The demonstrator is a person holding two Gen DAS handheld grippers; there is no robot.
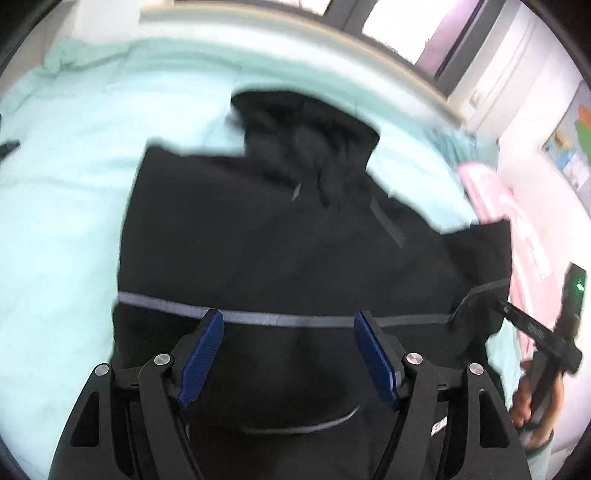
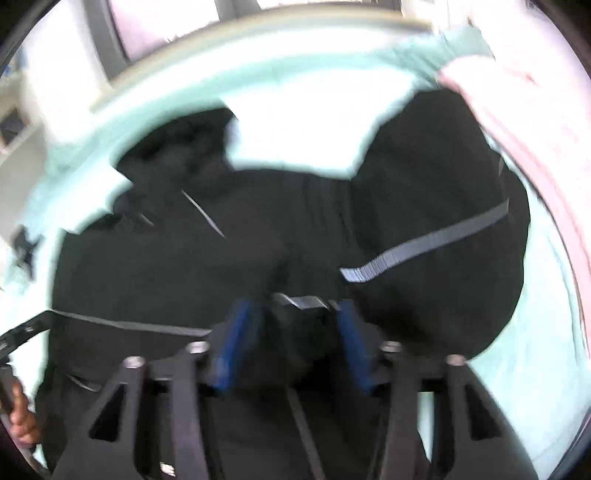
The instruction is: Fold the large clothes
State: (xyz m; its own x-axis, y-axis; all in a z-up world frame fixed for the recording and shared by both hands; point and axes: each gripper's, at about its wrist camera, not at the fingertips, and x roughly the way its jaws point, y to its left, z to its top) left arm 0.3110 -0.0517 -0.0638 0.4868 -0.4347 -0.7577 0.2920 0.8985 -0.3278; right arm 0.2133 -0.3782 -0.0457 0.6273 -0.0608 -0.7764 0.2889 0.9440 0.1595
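A large black jacket (image 1: 266,236) with a grey reflective stripe lies spread on a mint-green bed sheet (image 1: 62,206), hood toward the far side. My left gripper (image 1: 289,317) is open just above the jacket near the stripe, with nothing between its blue pads. In the right wrist view the jacket (image 2: 177,266) fills the middle, with a sleeve (image 2: 436,221) bunched at the right. My right gripper (image 2: 295,306) has black jacket fabric with a bit of grey stripe bunched between its blue pads, which stand moderately apart. The right gripper also shows in the left wrist view (image 1: 532,332).
A pink cloth (image 1: 517,221) lies on the bed's right side, also visible in the right wrist view (image 2: 535,122). The bed's pale edge (image 1: 295,26) curves along the far side, with windows and a white wall behind. A small dark item (image 2: 26,247) lies on the sheet at left.
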